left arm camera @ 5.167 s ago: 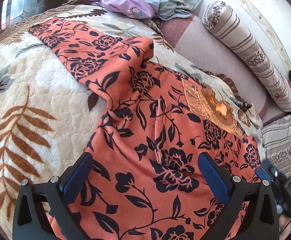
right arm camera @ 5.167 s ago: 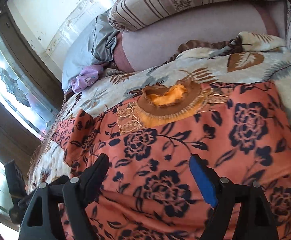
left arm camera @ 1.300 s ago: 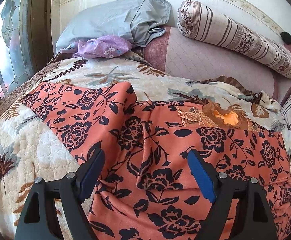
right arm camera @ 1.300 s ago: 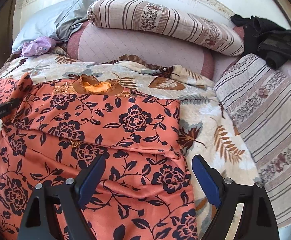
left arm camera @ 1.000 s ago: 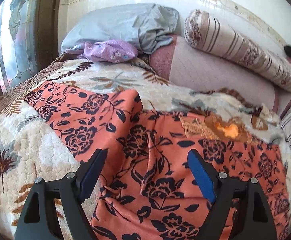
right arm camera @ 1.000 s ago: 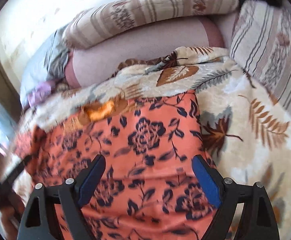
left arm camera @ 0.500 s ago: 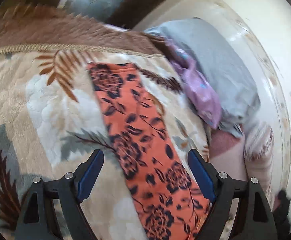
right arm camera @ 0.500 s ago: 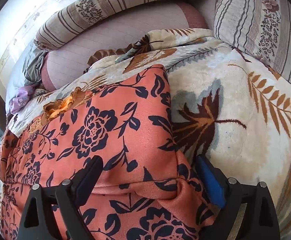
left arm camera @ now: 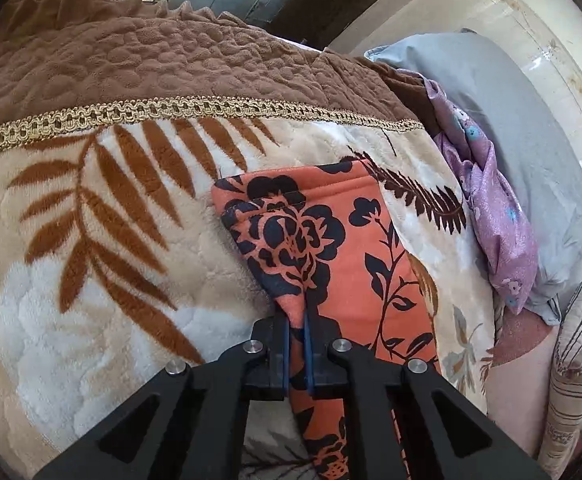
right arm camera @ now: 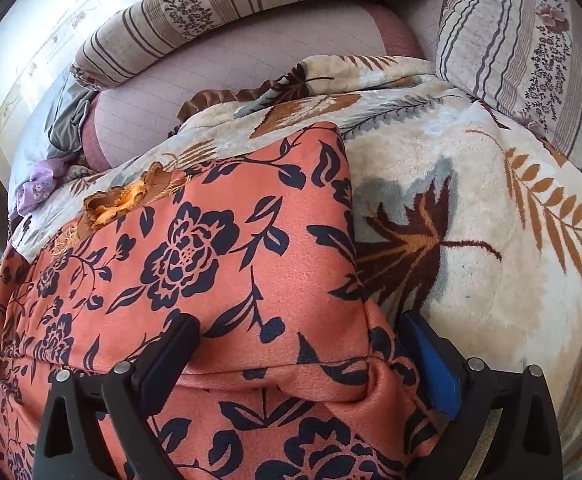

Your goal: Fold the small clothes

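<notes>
Cream leaf-patterned blanket spreads beneath me. Ahead, my left gripper has just clamped the orange floral garment by its sleeve; my right gripper, just widened, straddles its folded corner.

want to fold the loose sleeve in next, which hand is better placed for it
Left. Its tool is already clamped on the orange floral sleeve near the cuff. The right tool stands open over the folded side of the garment, gripping nothing.
</notes>
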